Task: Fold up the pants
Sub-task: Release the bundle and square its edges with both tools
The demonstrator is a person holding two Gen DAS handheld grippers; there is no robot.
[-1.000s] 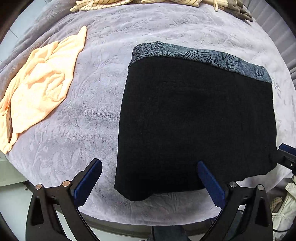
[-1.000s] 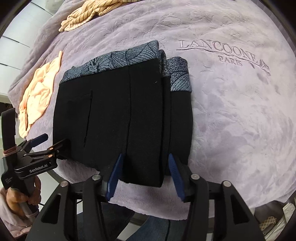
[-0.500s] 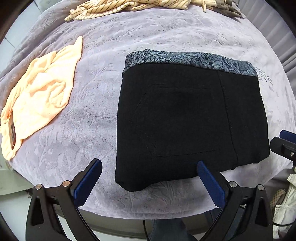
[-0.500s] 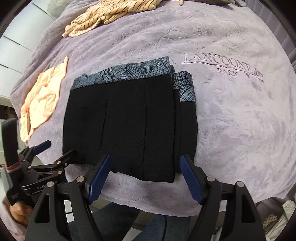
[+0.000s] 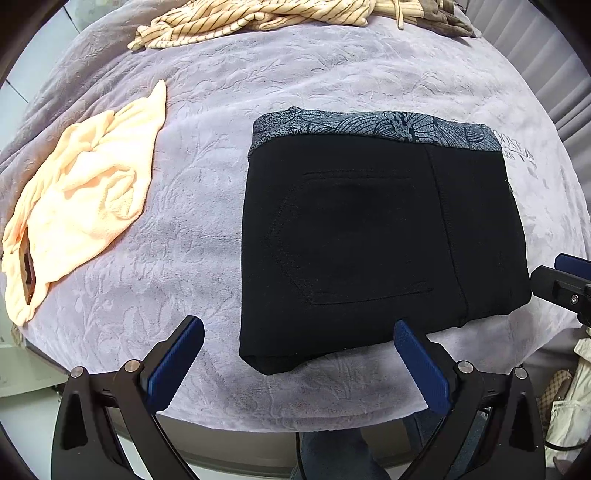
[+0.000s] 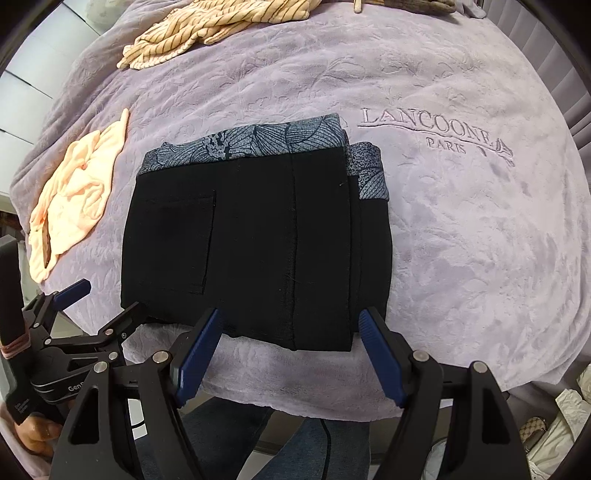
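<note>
The black pants [image 5: 369, 240] lie folded into a flat rectangle on the lilac blanket [image 5: 207, 236], with a grey patterned waistband [image 5: 369, 127] along the far edge. In the right wrist view the pants [image 6: 255, 243] show a back pocket and stacked layers at the right side. My left gripper [image 5: 297, 363] is open and empty, just off the near edge of the pants. My right gripper [image 6: 290, 347] is open and empty at the near edge too. The left gripper also shows in the right wrist view [image 6: 99, 302], and the right gripper shows at the right edge of the left wrist view [image 5: 565, 280].
A peach garment [image 5: 81, 206] lies left of the pants. A striped cream garment [image 5: 258, 18] lies at the far edge. The blanket carries embroidered lettering [image 6: 428, 129] right of the pants. The blanket's near edge [image 5: 295, 413] drops off below the grippers.
My right gripper has opened from a narrow gap on the pants' near edge and drawn back. My left gripper has also drawn back. The pants lie still.
</note>
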